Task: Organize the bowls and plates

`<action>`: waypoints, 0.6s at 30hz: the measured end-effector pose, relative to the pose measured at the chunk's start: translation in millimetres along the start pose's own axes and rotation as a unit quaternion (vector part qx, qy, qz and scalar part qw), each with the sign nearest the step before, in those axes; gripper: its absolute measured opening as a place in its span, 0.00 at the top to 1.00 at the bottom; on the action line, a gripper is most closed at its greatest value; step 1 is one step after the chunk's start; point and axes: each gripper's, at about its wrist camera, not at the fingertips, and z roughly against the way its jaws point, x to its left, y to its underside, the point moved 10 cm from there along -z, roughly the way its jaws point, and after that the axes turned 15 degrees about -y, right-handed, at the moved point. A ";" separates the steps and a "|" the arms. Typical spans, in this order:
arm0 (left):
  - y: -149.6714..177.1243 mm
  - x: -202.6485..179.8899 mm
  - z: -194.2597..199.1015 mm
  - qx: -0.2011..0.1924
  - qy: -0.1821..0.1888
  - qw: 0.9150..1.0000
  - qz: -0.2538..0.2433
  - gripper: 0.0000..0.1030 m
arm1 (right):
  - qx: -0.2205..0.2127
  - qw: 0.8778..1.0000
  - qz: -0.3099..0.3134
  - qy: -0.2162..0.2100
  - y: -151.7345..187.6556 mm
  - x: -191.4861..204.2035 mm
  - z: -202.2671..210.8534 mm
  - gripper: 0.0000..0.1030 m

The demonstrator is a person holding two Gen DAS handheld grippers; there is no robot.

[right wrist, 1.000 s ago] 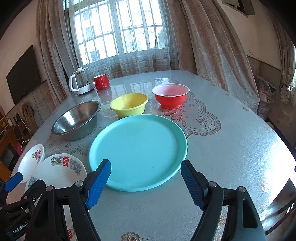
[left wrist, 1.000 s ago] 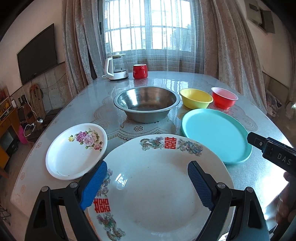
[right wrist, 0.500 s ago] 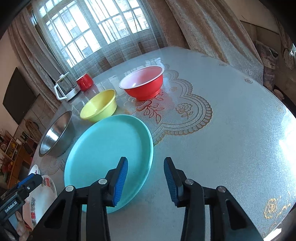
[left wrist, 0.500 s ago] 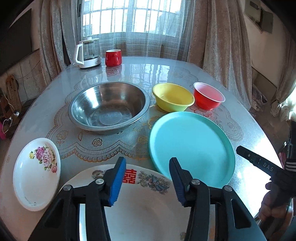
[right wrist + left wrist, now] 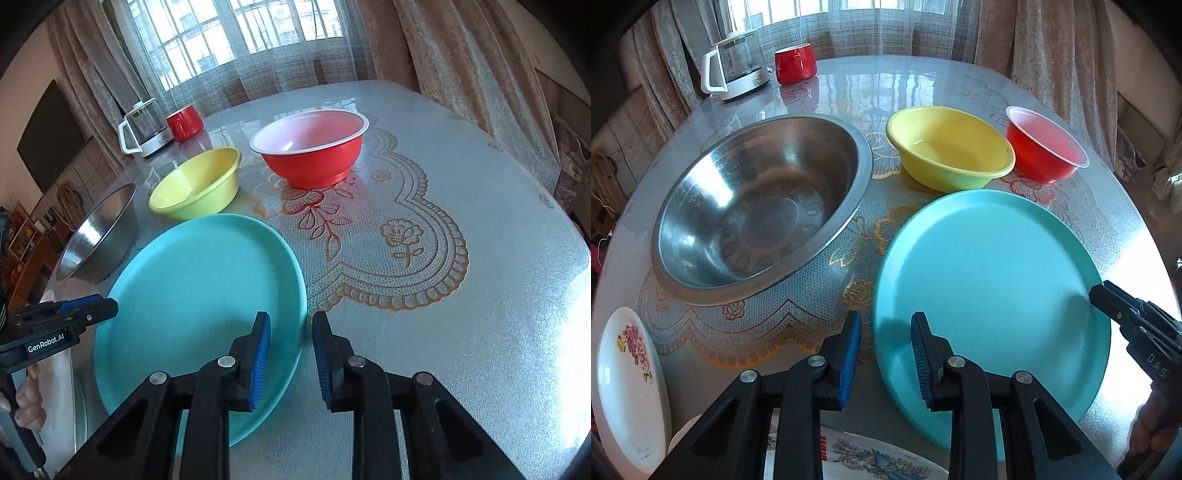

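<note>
A turquoise plate (image 5: pixel 990 288) lies on the table; it also shows in the right wrist view (image 5: pixel 199 295). My left gripper (image 5: pixel 884 354) is open a little and straddles the plate's left rim. My right gripper (image 5: pixel 290 363) is open a little and straddles the plate's right rim. Behind the plate stand a steel bowl (image 5: pixel 757 206), a yellow bowl (image 5: pixel 949 147) and a red bowl (image 5: pixel 1045 147). A white flowered plate (image 5: pixel 628 384) lies at the left. A dragon-pattern plate (image 5: pixel 879 459) lies below my left gripper.
A glass kettle (image 5: pixel 735 66) and a red mug (image 5: pixel 796 62) stand at the table's far edge by the curtained window. The lace-patterned table top (image 5: pixel 461 295) stretches to the right of the turquoise plate. The right gripper body (image 5: pixel 1137 328) shows at the plate's right side.
Both grippers have narrowed from wide open to a small gap. The left one moved forward off the dragon plate to the turquoise plate's left rim; the right one moved to its right rim.
</note>
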 end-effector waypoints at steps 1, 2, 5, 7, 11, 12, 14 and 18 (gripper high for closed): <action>-1.8 -1.0 -0.1 -0.003 -0.003 1.000 -0.001 0.73 | 0.004 1.000 0.010 0.008 0.0 0.0 -0.6 0.86; -3.5 -3.0 -0.1 -0.004 -0.004 1.000 -0.006 0.73 | 0.007 1.000 0.019 0.015 -0.6 0.4 -1.7 0.88; -7.5 -9.2 -0.9 -0.015 -0.019 0.999 -0.028 0.73 | 0.012 1.000 0.022 0.010 -1.4 0.0 -2.2 0.89; -7.4 -11.6 -0.7 -0.024 -0.026 0.999 -0.039 0.73 | 0.014 1.000 0.021 0.006 -2.6 -0.9 -2.1 0.90; -7.7 -18.5 -0.2 -0.022 -0.019 0.999 -0.043 0.73 | 0.012 1.000 0.015 0.006 -3.7 -6.1 1.4 0.91; -6.7 -21.3 1.1 -0.023 -0.019 0.999 -0.045 0.73 | 0.011 1.000 0.014 0.007 -3.8 -8.1 2.7 0.91; -4.4 -28.6 1.9 -0.025 -0.016 0.998 -0.051 0.73 | 0.010 1.000 0.009 0.010 -3.6 -12.9 6.6 0.91; -2.5 -45.9 9.2 -0.025 -0.005 0.998 -0.064 0.73 | 0.004 1.000 -0.008 0.018 -2.3 -27.6 17.1 0.91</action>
